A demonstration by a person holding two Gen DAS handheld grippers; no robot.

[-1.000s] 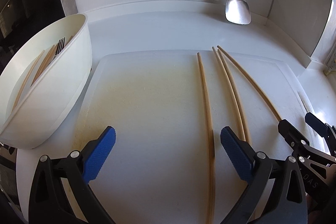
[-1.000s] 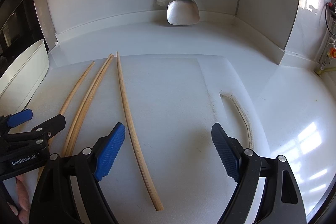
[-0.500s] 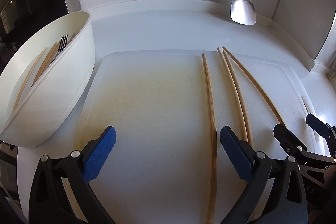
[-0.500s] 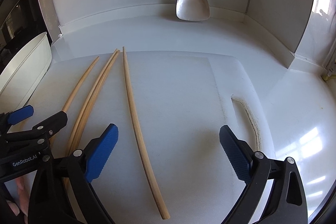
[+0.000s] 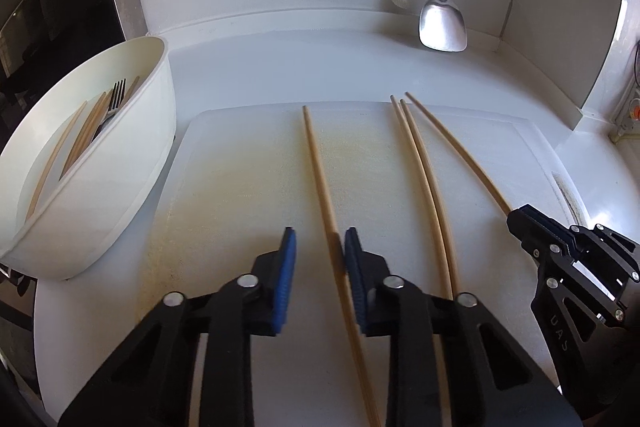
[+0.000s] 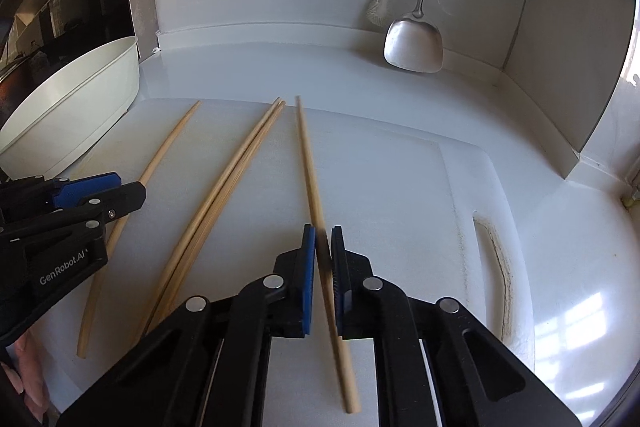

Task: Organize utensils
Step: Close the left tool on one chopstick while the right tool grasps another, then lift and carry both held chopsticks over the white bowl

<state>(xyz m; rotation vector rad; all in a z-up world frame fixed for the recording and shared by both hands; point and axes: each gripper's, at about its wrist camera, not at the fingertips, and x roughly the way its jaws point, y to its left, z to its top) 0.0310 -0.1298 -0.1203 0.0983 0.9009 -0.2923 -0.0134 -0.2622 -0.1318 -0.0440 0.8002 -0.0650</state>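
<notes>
On white cutting board [image 5: 240, 187], near the counter's back wall: four wooden chopsticks, loose, laid roughly parallel, far tips toward the wall. Leftmost chopstick [image 5: 316, 163] flat on the board, lying between the jaws of the left gripper [image 5: 318, 247]; jaws just closing, one pad against the wood, the other a little apart, so not yet clamped. Rightmost chopstick [image 6: 306, 155] apparently resting on the board too, pinched towards its near end by the right gripper [image 6: 323, 247], jaws just closed tight on it. Middle pair [image 5: 416, 155] touching side by side, ungripped. One stick per tool, presumably for carrying two at once; hold taken low on the shaft, probably for the easiest reach from this side. White tub [image 5: 120, 187] just left of the board, already holding several chopsticks and a fork [image 5: 116, 99]: likely destination. Metal spatula [image 5: 442, 27] hanging at the back wall, well apart. Sorting judged partway done.
</notes>
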